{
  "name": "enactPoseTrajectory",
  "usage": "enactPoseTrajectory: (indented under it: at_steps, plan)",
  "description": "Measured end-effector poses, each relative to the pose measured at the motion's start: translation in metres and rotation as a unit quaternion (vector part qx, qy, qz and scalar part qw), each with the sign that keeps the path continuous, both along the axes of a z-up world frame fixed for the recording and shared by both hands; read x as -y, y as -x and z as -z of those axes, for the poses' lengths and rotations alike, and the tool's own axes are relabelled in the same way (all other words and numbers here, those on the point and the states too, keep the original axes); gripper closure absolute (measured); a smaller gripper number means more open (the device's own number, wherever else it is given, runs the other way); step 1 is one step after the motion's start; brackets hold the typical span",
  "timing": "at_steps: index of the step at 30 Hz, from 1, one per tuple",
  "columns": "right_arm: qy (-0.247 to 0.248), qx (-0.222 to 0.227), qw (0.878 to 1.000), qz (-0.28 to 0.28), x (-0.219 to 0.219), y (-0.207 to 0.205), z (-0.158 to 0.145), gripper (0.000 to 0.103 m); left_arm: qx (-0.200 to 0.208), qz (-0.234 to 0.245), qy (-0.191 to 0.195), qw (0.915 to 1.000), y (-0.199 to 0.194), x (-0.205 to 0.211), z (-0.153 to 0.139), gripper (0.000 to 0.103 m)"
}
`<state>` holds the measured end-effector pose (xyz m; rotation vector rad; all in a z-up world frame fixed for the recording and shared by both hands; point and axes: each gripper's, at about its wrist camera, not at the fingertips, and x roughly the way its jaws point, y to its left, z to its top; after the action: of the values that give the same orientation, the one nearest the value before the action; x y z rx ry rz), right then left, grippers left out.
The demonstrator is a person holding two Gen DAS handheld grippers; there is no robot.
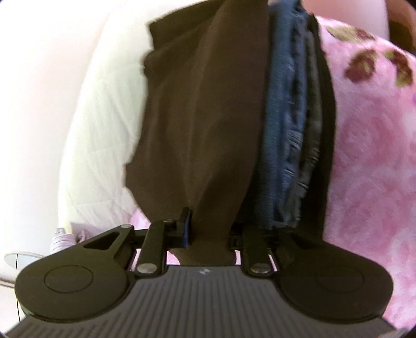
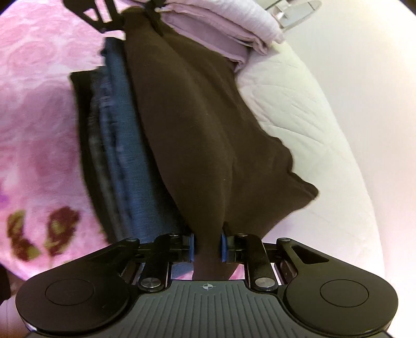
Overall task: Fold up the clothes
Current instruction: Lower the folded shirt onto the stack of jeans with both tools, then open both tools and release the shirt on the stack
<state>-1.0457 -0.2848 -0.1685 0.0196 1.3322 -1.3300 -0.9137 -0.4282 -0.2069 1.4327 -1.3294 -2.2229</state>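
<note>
A dark brown garment is stretched between my two grippers above the bed; it also shows in the right wrist view. My left gripper is shut on one end of it. My right gripper is shut on the other end, blue pads pinching the cloth. The left gripper shows at the top of the right wrist view. Under the garment lies a stack of folded blue and dark clothes, also in the right wrist view.
A pink flowered blanket covers the bed, also in the right wrist view. A white quilted pillow lies beside the stack. Folded lilac cloth lies at the far end. A mirror-like object stands behind it.
</note>
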Motion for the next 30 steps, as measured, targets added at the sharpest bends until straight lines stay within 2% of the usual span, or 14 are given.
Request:
enactPoseTrajectory:
  at_steps: [3, 8, 13, 18, 22, 25, 26, 28, 30]
  plan:
    - [-0.009, -0.004, 1.0, 0.001, 0.006, 0.006, 0.018, 0.086, 0.002, -0.003, 0.005, 1.0, 0.007, 0.004, 0.0, 0.089]
    - [-0.003, -0.015, 1.0, -0.013, 0.0, 0.008, 0.022, 0.083, 0.003, -0.008, 0.004, 1.0, 0.005, 0.002, -0.011, 0.087]
    - [-0.009, -0.029, 0.999, -0.017, 0.015, -0.004, 0.024, 0.081, 0.012, -0.04, -0.005, 0.9991, 0.019, 0.004, -0.015, 0.087]
    - [-0.014, 0.003, 1.0, -0.011, 0.024, 0.003, 0.019, 0.081, 0.027, -0.044, 0.001, 0.9987, 0.024, 0.007, -0.007, 0.09]
    - [-0.021, -0.004, 1.0, -0.015, 0.025, 0.002, 0.016, 0.08, 0.016, -0.082, -0.02, 0.9963, 0.029, 0.011, -0.027, 0.084]
    - [-0.024, 0.017, 1.0, 0.007, 0.019, 0.002, 0.005, 0.076, 0.023, -0.104, -0.029, 0.9939, 0.022, 0.005, -0.035, 0.082]
    - [-0.025, 0.029, 0.999, 0.021, 0.018, 0.001, 0.002, 0.073, 0.024, -0.114, -0.032, 0.9927, 0.019, 0.002, -0.036, 0.082]
    - [-0.028, 0.067, 0.996, 0.06, 0.017, 0.002, -0.006, 0.068, 0.009, -0.161, -0.064, 0.9849, -0.021, -0.017, -0.047, 0.075]
    - [-0.028, 0.108, 0.988, 0.104, 0.015, 0.002, -0.017, 0.062, -0.02, -0.217, -0.106, 0.9702, -0.03, -0.034, -0.062, 0.067]
